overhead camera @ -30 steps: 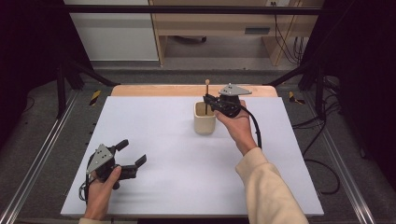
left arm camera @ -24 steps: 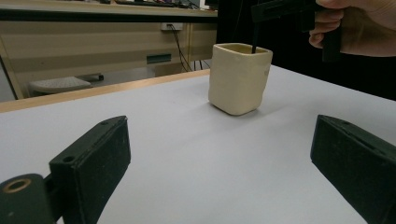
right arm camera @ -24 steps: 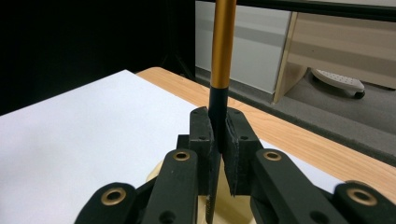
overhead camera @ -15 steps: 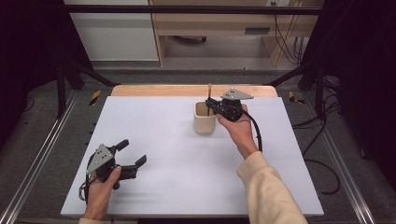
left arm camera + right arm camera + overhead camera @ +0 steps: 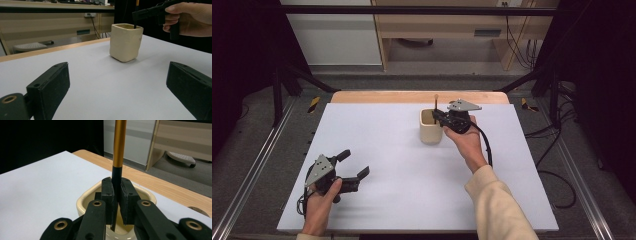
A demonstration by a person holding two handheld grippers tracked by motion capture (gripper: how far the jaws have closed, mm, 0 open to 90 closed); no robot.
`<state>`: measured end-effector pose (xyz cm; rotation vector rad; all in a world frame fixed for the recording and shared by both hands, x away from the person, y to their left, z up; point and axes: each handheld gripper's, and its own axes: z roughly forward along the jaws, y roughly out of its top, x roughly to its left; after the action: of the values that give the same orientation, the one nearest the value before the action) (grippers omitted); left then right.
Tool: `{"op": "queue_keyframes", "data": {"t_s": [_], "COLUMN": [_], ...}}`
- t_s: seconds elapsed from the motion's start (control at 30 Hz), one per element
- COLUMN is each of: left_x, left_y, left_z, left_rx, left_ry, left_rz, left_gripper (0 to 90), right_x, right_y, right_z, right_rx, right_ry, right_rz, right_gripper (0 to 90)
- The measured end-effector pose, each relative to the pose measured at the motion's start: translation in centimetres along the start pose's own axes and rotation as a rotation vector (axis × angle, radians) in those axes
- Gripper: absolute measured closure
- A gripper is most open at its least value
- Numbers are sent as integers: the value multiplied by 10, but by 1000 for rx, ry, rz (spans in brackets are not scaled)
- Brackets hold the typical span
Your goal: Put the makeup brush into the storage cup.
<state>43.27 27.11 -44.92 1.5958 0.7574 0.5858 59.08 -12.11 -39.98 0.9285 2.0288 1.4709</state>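
Gold-and-black pen (image 5: 117,170) stood clamped in my right gripper (image 5: 117,195) above centre-frame cream ceramic cup (image 5: 430,127); I judged: lower vertically. Left gripper (image 5: 353,167) gaped empty, lower left.

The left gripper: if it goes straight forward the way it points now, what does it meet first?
Probably the cream cup. The left gripper has its jaws open, with bare white table between them and the cup ahead, slightly right of centre. How far away it stands is hard to judge.
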Motion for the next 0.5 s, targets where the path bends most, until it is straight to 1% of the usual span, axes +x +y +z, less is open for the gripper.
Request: {"op": "queue_keyframes", "data": {"t_s": [0.33, 0.37, 0.4, 0.43, 0.47, 0.5], "left_x": [0, 0, 0, 0, 0, 0], "left_y": [0, 0, 0, 0, 0, 0], "left_z": [0, 0, 0, -1, -1, 0], "left_rx": [5, 5, 5, 3, 3, 3], "left_ry": [-2, -2, -2, -1, -1, -1], "left_rz": [9, 9, 9, 9, 9, 9], "left_gripper": [42, 42, 42, 42, 42, 42], "right_x": [0, 0, 0, 1, 1, 2], "right_y": [-7, -7, -7, -7, -7, -7], "right_z": [-2, -2, -2, -4, -4, -7], "right_rx": [18, 21, 21, 42, 42, 57], "right_ry": [-2, -2, -2, 21, 21, 10], "right_rz": [6, 3, 3, 33, 33, 16], "right_gripper": [823, 758, 758, 579, 579, 445]}}
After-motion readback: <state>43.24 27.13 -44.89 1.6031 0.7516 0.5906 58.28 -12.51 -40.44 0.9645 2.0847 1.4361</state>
